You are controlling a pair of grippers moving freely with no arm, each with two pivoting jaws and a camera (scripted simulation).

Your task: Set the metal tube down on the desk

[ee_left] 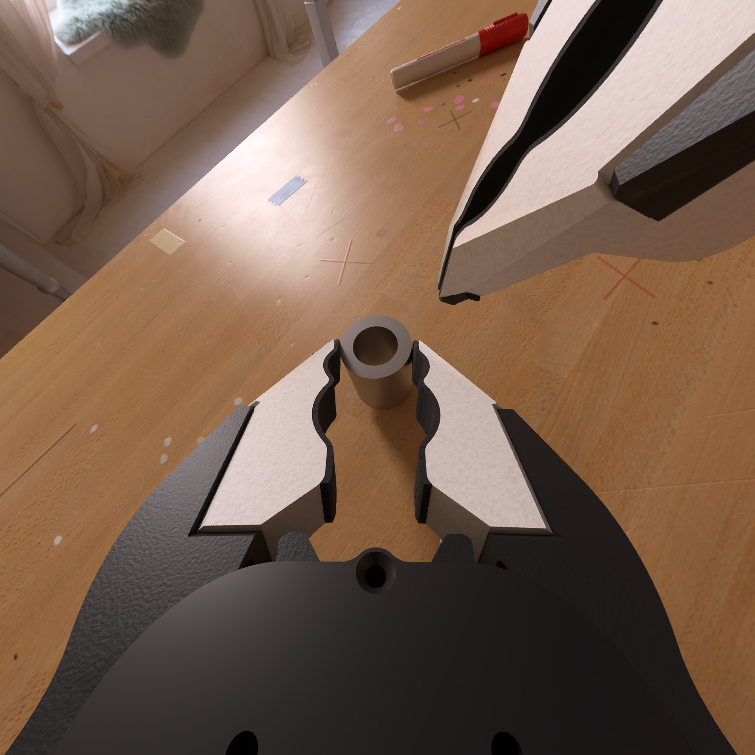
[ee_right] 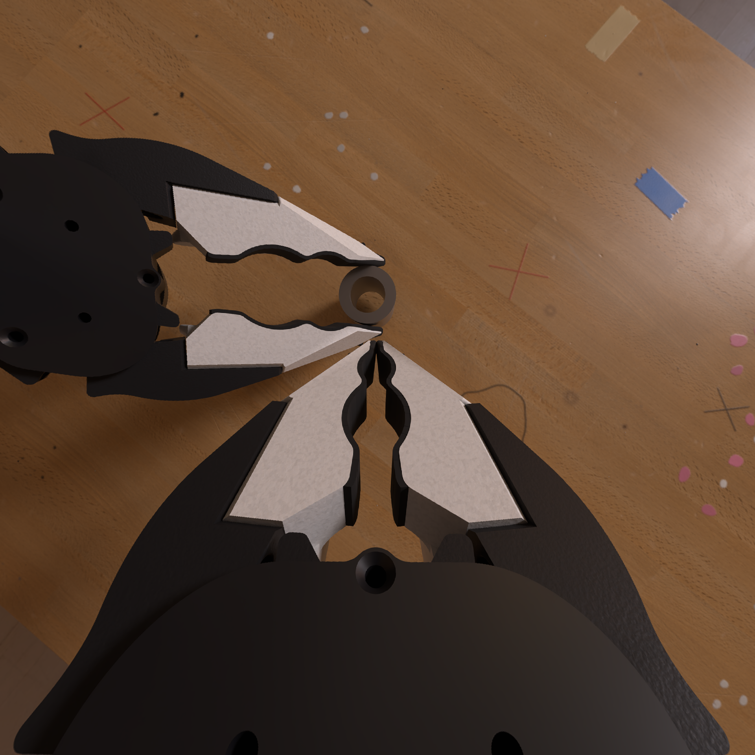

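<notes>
A short grey metal tube [ee_left: 384, 388] stands upright, open end up, between the fingertips of my left gripper [ee_left: 376, 347]. Both fingertips press on its sides near the top, so the gripper is shut on the tube. Its lower end is at or just above the wooden desk [ee_left: 204, 388]; I cannot tell if it touches. In the right wrist view the tube [ee_right: 347, 294] sits in the left gripper [ee_right: 382, 295], just ahead of my right gripper [ee_right: 375, 345]. The right gripper is shut and empty, and it also shows in the left wrist view [ee_left: 457, 294].
A marker with a red cap [ee_left: 457, 51] lies at the far end of the desk. Flat on the desk are blue tape [ee_left: 287, 190], beige tape [ee_left: 166, 241], painted crosses and pink spots. The desk edge [ee_left: 122, 253] runs along the left, with floor beyond.
</notes>
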